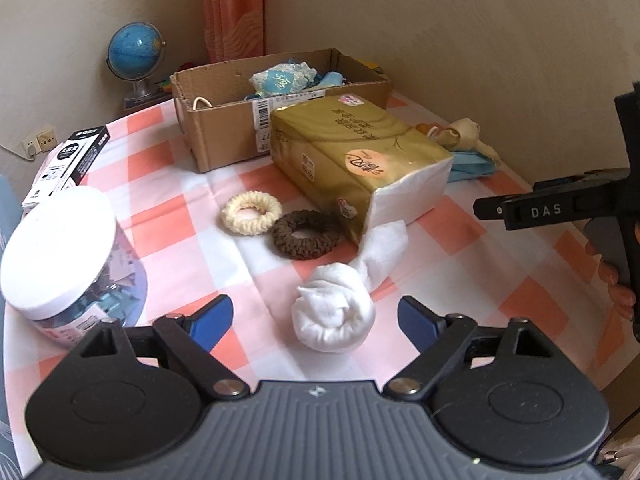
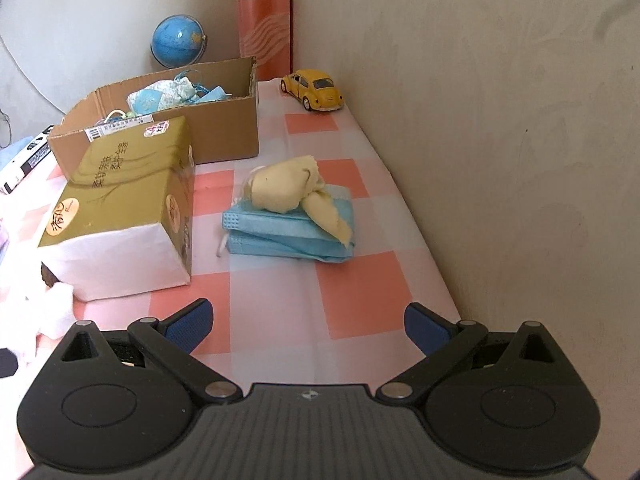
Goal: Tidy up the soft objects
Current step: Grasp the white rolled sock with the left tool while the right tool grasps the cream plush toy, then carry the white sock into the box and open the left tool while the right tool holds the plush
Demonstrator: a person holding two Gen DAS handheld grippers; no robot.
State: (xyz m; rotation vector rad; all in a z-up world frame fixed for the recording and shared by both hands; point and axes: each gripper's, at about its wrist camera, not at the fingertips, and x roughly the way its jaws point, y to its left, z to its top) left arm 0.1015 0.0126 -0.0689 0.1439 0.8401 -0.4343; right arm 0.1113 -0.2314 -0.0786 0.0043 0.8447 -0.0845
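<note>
My left gripper (image 1: 316, 320) is open, its blue pads either side of a rolled white cloth (image 1: 334, 312) lying on the checked tablecloth. Behind it lie a brown scrunchie (image 1: 303, 234) and a cream scrunchie (image 1: 251, 213). A gold tissue pack (image 1: 356, 160) lies in front of a cardboard box (image 1: 224, 136) that holds blue soft items (image 1: 284, 78). My right gripper (image 2: 308, 328) is open and empty, a little short of a cream cloth bundle (image 2: 286, 188) resting on a stack of blue face masks (image 2: 288, 232). The box (image 2: 208, 132) and tissue pack (image 2: 120, 200) sit to its left.
A clear jar with a white lid (image 1: 60, 256) stands at the left, a black-and-white carton (image 1: 68, 160) behind it. A blue globe (image 1: 136, 52) stands beyond the table. A yellow toy car (image 2: 314, 90) sits by the wall (image 2: 500, 160), which runs along the table's right edge.
</note>
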